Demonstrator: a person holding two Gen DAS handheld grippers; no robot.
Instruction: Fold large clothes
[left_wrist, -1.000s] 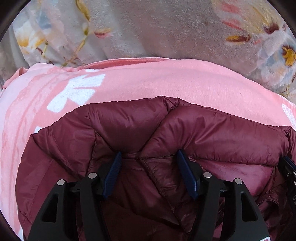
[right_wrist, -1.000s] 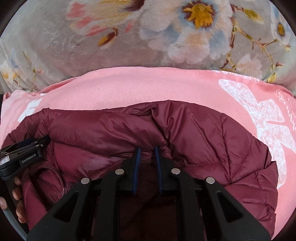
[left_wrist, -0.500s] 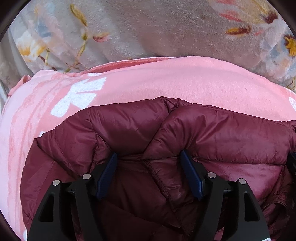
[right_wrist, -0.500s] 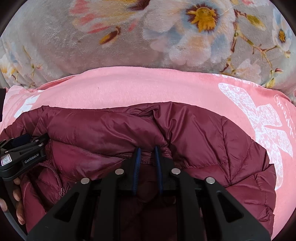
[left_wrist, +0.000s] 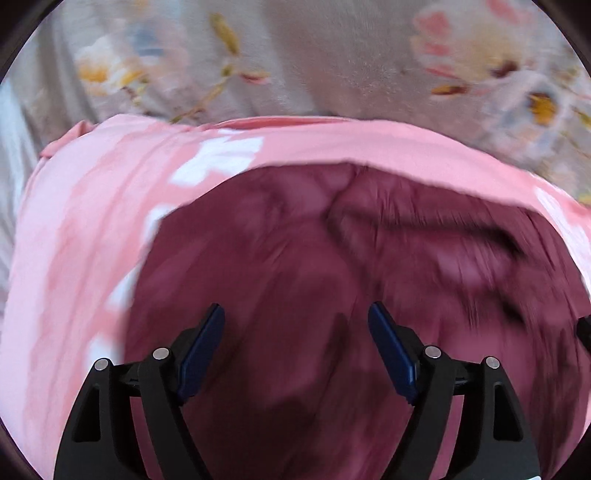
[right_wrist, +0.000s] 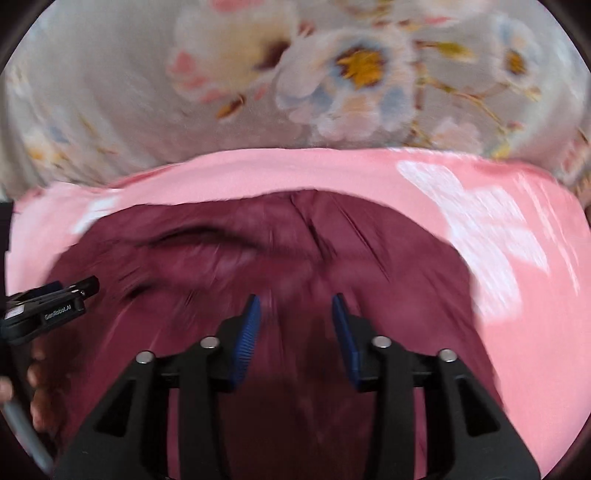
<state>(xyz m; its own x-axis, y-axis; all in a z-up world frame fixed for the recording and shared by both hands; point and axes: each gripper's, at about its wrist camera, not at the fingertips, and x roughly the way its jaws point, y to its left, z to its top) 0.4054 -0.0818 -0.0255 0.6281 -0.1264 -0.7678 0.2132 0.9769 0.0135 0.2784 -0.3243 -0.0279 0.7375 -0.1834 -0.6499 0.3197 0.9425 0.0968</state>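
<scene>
Holding two grippers spread apart, left gripper (left_wrist: 295, 317) and right gripper (right_wrist: 295, 310), you hover over one maroon jacket (left_wrist: 332, 277); one pink towel (right_wrist: 535, 295) at 12 o'clock

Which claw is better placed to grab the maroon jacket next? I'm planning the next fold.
Neither clearly; slight lean left. Both the left claw and right claw hang open over the maroon jacket, holding nothing. The left one gapes wider over puffy fabric. Blur hides seams and edges.
</scene>
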